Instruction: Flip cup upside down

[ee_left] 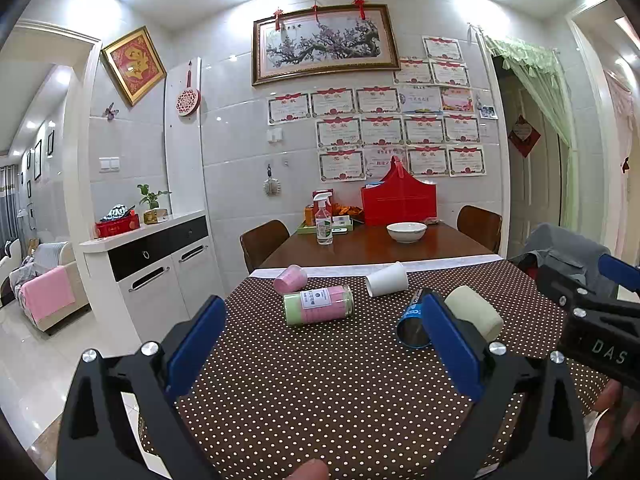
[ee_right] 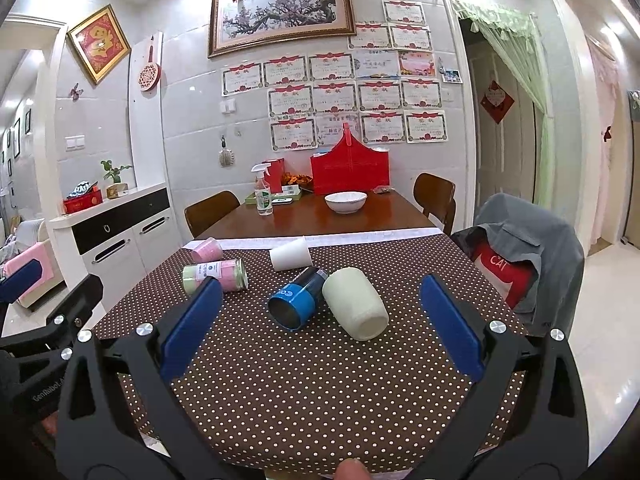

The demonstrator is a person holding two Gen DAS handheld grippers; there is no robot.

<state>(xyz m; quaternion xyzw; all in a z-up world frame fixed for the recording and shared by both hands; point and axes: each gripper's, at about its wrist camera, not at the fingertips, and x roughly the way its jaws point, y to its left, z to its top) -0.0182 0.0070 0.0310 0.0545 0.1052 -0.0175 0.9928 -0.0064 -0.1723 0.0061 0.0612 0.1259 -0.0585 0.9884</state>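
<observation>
Several cups lie on their sides on the brown polka-dot tablecloth (ee_right: 320, 380): a cream cup (ee_right: 355, 303) (ee_left: 474, 311), a blue cup (ee_right: 296, 298) (ee_left: 412, 326) touching it, a white paper cup (ee_right: 290, 255) (ee_left: 387, 279), a pink cup (ee_right: 206, 250) (ee_left: 291, 278) and a clear jar with pink and green filling (ee_right: 218, 275) (ee_left: 318, 305). My left gripper (ee_left: 320, 344) is open and empty, short of the cups. My right gripper (ee_right: 320, 324) is open and empty, with the blue and cream cups just beyond its fingertips.
A white bowl (ee_right: 345, 201), a spray bottle (ee_right: 263, 194) and a red box (ee_right: 350, 168) stand on the wooden table behind. Chairs flank it; one at right carries a grey jacket (ee_right: 528, 256). A white sideboard (ee_right: 116, 228) stands at left.
</observation>
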